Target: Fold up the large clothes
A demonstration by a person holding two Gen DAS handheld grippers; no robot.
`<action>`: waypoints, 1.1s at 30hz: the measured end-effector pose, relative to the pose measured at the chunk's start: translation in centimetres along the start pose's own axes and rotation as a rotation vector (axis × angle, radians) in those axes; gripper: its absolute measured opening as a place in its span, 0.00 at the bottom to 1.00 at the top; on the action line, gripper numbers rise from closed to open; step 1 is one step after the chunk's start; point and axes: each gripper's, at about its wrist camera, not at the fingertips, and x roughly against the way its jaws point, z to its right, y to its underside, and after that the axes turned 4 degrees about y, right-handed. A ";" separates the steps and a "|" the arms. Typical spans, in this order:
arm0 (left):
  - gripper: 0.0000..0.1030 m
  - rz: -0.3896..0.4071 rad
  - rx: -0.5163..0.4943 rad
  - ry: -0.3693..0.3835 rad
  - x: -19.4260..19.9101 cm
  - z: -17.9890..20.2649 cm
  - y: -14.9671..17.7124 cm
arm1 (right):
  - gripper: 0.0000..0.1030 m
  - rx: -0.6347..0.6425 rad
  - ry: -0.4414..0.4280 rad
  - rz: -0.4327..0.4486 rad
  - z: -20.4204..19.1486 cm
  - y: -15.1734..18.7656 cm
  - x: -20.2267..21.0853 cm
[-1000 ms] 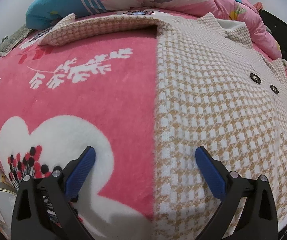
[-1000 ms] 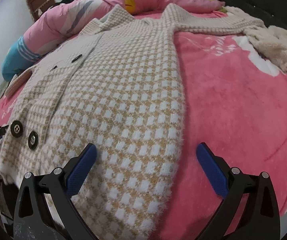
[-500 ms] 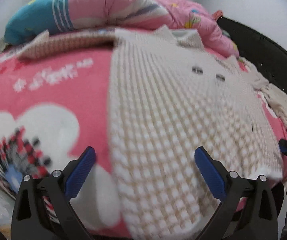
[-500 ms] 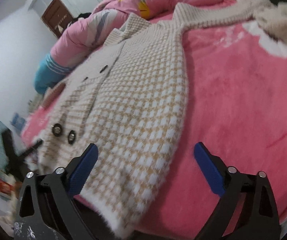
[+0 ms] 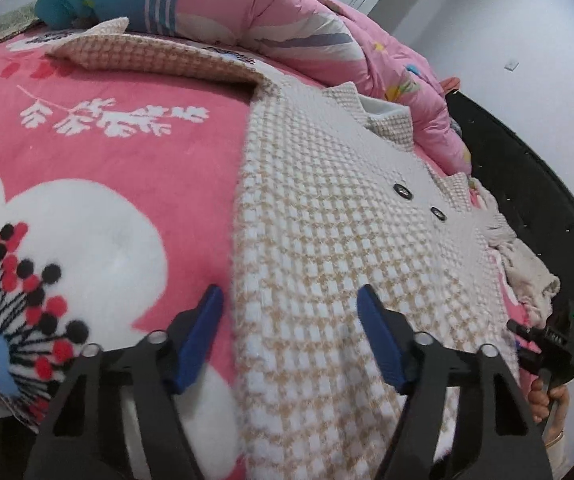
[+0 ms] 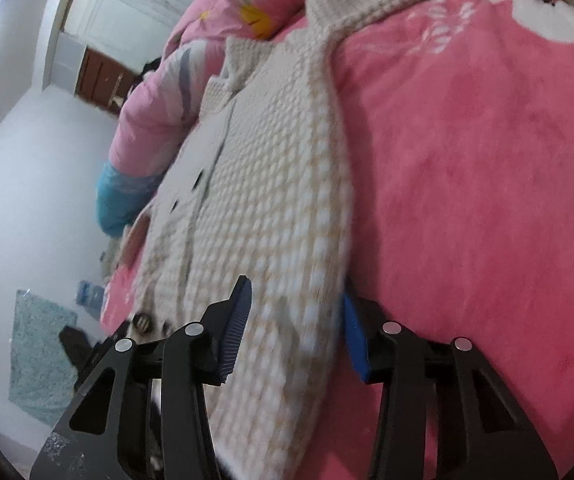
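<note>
Your left gripper (image 5: 289,334) and right gripper (image 6: 295,326) have just been closing on the checked coat's (image 5: 327,240) hem at lower centre – neither pinching yet – so lifting early drops a corner

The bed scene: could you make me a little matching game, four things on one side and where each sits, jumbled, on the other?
Things:
1. Checked coat
2. Pink quilt
3. Flower-print blanket
4. Dark buttons

Places:
A. spread over the bed, under the garment
B. bunched at the far end of the bed
C. on the coat's front
D. lying flat, its near hem between the tools

Pairs: 1-D, 2-B, 3-A, 4-C
</note>
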 end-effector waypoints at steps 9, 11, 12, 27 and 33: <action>0.24 -0.029 0.045 -0.065 -0.5 -0.6 -0.3 | 0.09 0.018 0.005 -0.032 -0.4 0.4 -1.1; 0.11 -0.028 0.023 -0.118 -0.7 0.2 -0.9 | 0.07 0.052 0.012 -0.008 -1.4 0.0 -0.4; 0.10 -0.023 0.003 -0.135 -0.5 0.7 -1.0 | 0.06 0.074 -0.007 0.026 -2.3 -0.4 1.0; 0.07 -0.007 -0.187 -0.155 10.0 8.5 2.5 | 0.04 0.139 0.001 0.095 -3.2 3.9 13.3; 0.11 -0.120 -0.158 -0.227 6.9 6.1 5.8 | 0.19 0.079 0.251 0.022 0.2 4.3 9.5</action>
